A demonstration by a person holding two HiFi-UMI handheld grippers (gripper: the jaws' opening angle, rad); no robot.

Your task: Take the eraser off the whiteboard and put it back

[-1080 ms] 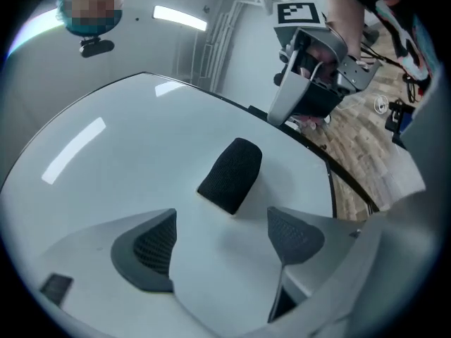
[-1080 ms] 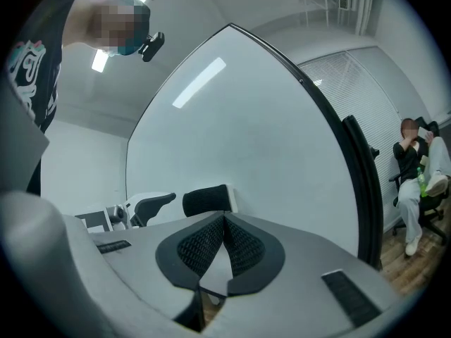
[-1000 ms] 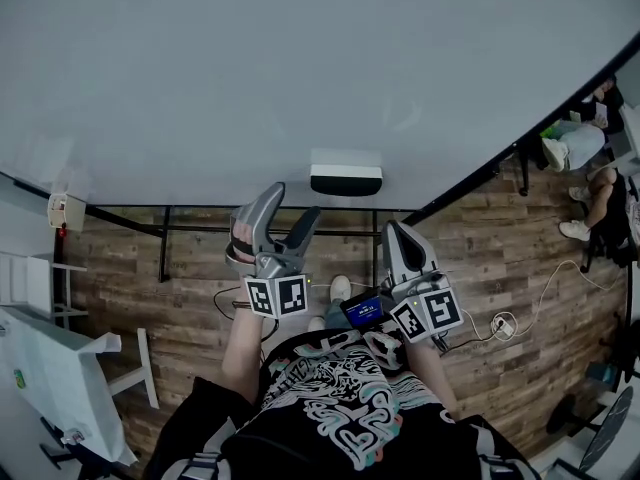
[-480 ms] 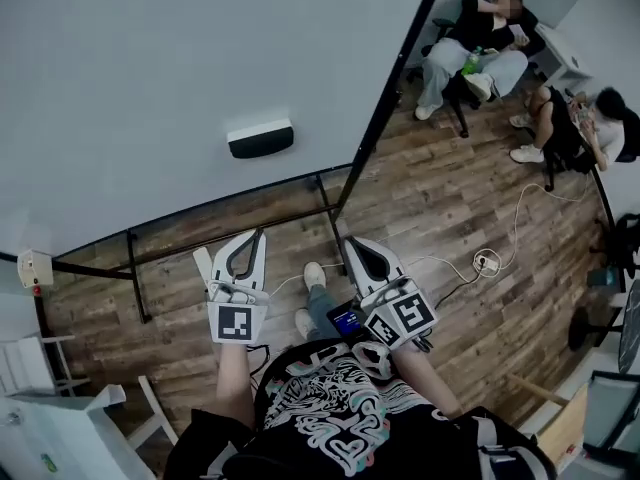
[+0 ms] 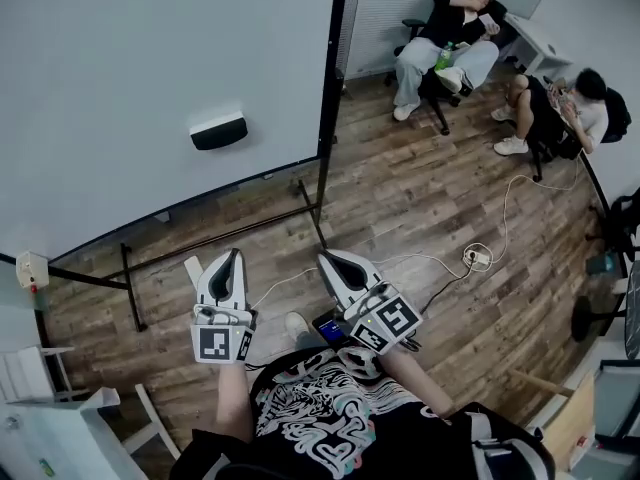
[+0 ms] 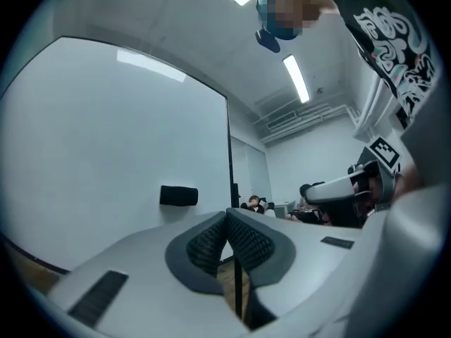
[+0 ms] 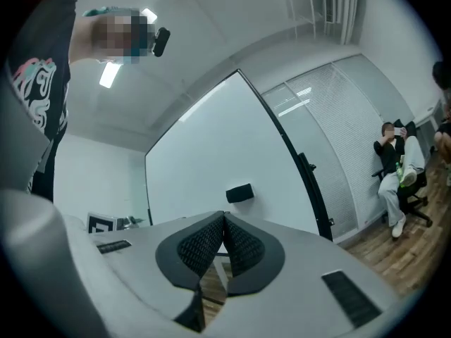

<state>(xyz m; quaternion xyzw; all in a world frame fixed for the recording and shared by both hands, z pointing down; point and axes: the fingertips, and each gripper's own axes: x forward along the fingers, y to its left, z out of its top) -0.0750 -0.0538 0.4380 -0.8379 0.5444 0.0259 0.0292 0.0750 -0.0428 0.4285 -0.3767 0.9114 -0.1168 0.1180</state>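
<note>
The black eraser sticks on the whiteboard, well ahead of both grippers and touched by neither. It also shows as a small dark block, the eraser in the left gripper view and the eraser in the right gripper view. My left gripper is held low in front of my body, its jaws shut with nothing between them. Beside it, my right gripper is shut and empty too. The ribbed pads meet in both gripper views, at the left gripper and the right gripper.
The whiteboard's black frame post and its floor stand lie ahead. Two people sit on chairs at the far right. A cable with a power strip lies on the wooden floor. White furniture stands at the lower left.
The left gripper's jaws, wide open a second ago, have closed and the gripper has rolled. Both grippers have drawn back from the board. The eraser stays on the whiteboard, now farther off.
</note>
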